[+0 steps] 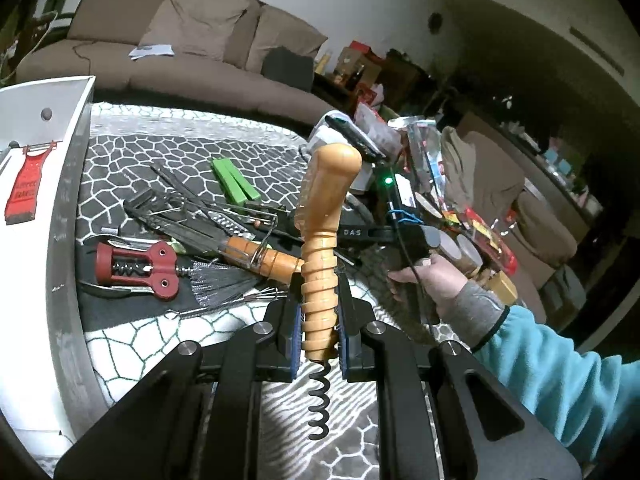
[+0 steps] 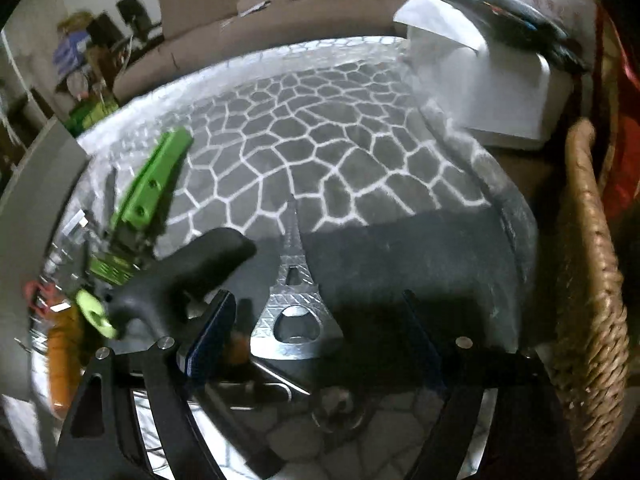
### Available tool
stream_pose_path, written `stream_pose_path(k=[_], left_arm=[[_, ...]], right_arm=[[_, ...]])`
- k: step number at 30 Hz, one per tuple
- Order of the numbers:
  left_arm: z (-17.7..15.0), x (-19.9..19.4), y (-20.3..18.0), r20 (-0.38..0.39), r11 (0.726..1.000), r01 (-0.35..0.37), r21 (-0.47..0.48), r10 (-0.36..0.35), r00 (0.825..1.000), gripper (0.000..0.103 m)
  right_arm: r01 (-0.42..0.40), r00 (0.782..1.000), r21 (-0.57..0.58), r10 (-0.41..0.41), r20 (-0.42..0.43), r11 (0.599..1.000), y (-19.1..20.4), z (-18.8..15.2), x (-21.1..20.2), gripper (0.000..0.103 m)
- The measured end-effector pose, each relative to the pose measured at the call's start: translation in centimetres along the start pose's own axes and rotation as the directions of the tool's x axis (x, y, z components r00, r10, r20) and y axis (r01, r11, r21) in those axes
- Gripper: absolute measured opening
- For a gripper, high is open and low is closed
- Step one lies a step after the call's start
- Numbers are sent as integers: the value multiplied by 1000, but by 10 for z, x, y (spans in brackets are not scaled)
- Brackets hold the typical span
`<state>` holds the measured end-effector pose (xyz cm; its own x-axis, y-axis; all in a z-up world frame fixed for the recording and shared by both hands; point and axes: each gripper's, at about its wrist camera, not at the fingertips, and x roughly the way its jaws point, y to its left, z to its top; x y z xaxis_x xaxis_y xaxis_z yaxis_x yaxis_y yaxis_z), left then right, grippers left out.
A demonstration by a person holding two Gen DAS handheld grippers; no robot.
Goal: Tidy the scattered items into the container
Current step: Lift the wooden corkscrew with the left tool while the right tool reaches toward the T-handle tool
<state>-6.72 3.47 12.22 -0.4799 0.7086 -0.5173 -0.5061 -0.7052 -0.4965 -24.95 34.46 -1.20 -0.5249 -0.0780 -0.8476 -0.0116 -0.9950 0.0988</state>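
My left gripper (image 1: 318,340) is shut on a wooden-handled corkscrew (image 1: 324,240), held upright above the patterned cloth, its black spiral (image 1: 320,404) hanging below the fingers. A white container (image 1: 44,128) at the left holds a red peeler (image 1: 26,186). On the cloth lie a red winged corkscrew (image 1: 136,270), green-handled tool (image 1: 234,180), a whisk and black utensils. My right gripper (image 2: 320,332) is open, low over a silver Eiffel-tower bottle opener (image 2: 294,300) that lies between its fingers. A black handle (image 2: 188,268) and the green tool (image 2: 152,184) lie to its left.
The person's right hand (image 1: 436,280) with the other gripper shows in the left wrist view. A white box (image 2: 480,80) and a wicker basket (image 2: 592,280) stand at the right. A brown sofa (image 1: 180,40) is behind. Cluttered goods (image 1: 460,200) sit beyond the cloth.
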Motion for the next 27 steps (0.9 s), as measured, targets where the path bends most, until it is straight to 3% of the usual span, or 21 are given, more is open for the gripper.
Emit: stream_pose_path(k=[1, 3, 5, 8, 13, 15, 17, 20, 22, 27], left_arm=[[1, -1, -1, 2, 1000, 0, 3, 0, 1000, 13], [0, -2, -2, 5, 1000, 1, 8, -1, 1000, 13], [0, -3, -2, 7, 1000, 1, 7, -1, 1000, 13], [0, -4, -2, 7, 1000, 3, 0, -3, 1000, 13], [-1, -5, -1, 8, 1000, 4, -6, -4, 1000, 13], [0, -4, -1, 9, 1000, 8, -7, -8, 1000, 13], [1, -5, -1, 12, 1000, 8, -7, -8, 1000, 13], [2, -5, -1, 15, 1000, 12, -12, -12, 1000, 13], [3, -6, 0, 16, 1000, 13, -14, -13, 1000, 13], [4, -5, 2, 15, 1000, 16, -16, -16, 1000, 13]], right_arm=[[9, 1000, -2, -9, -2, 1000, 1, -1, 0, 79], [69, 998, -63, -70, -2, 996, 8, -2, 0, 59], [49, 999, -76, -49, -2, 996, 12, -1, -2, 46], [19, 1000, -35, -19, -3, 999, 7, -2, -4, 40], [-166, 986, 187, 163, 29, 968, -25, -2, -13, 31], [-245, 969, 249, 241, 46, 937, -35, -3, -19, 11], [-232, 973, 246, 227, 50, 941, -35, -2, -24, 11], [-73, 997, 172, 69, 29, 982, -28, 2, -35, 15], [-33, 999, 141, 28, 39, 989, -24, 3, -43, 15], [-163, 986, 70, 160, 48, 984, -2, 6, -52, 23]])
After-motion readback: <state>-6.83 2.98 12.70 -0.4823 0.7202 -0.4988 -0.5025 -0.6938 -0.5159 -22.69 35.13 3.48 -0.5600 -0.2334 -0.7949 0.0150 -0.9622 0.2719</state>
